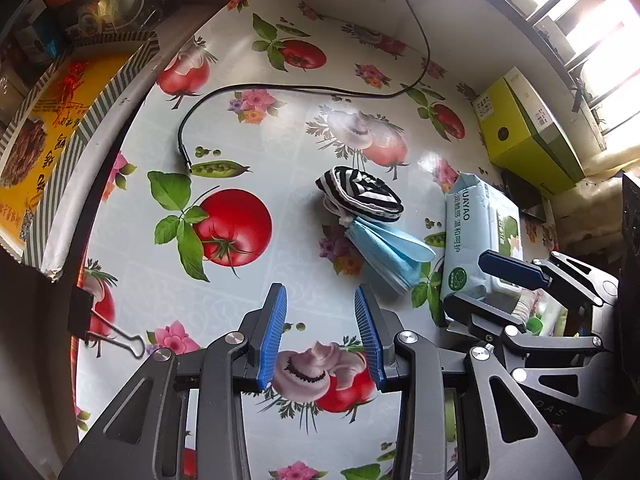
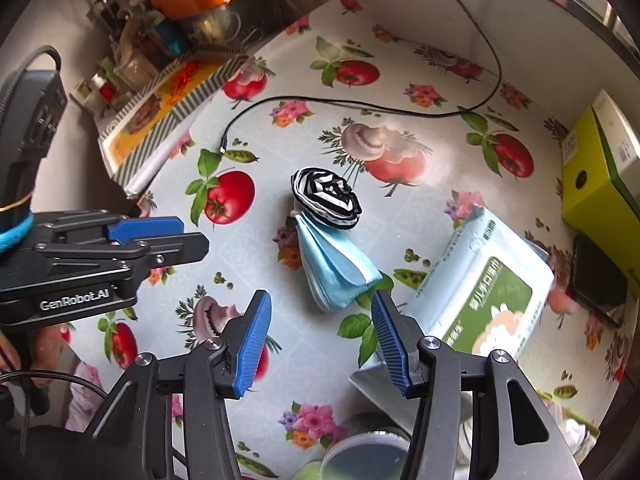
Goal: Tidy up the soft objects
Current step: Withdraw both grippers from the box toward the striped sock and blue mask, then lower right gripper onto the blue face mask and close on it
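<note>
Mask [image 2: 334, 270] on tomato-print tablecloth [image 2: 400, 80]

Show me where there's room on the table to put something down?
The widest bare patch is around the big tomato print, between the black cable, the striped cloth and the binder clip. It is crowded on the other side: the masks, wipes pack and green box sit close together.
</note>
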The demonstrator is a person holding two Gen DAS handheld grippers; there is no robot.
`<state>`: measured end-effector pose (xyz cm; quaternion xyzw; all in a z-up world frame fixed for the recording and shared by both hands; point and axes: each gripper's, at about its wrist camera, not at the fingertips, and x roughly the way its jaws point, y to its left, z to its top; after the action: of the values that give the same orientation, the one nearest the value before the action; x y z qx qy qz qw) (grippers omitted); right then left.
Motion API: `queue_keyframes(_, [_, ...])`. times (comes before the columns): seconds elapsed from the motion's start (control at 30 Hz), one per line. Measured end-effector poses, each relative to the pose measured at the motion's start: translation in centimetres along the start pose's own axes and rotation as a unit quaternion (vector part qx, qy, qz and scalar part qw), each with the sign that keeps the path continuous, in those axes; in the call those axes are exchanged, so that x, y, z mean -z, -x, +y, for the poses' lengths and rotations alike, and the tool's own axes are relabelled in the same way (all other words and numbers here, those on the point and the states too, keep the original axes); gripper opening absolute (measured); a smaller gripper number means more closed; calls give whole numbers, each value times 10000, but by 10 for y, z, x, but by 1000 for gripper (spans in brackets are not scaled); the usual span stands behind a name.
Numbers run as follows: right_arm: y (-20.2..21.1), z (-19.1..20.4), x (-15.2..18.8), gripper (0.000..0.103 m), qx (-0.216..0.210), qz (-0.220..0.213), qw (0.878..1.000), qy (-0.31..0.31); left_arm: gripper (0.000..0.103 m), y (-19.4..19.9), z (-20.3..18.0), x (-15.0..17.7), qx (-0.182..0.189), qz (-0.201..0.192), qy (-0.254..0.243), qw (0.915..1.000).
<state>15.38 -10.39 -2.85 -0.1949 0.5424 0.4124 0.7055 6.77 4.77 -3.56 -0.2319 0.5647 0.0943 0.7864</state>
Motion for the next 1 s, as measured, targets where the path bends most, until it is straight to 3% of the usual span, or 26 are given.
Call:
queue_keyframes(0.67, [-76,10,-33,52,194,873,9952,389,37,-17,38,-10,-60,78,450,9989])
queue_keyframes(0.73, [-80,9,-31,41,226,927,9948,365,37,-18,39,-11,-28,68,474,9988])
queue_keyframes(0.8, [-80,9,-29,20,216,927,9948,354,37,-18,39,-12,-6,58,498,9987])
queue_keyframes(1.0, [-62,8,-21,13,59,767,9968,222,37,-19,37,-18,138,21,527,9985])
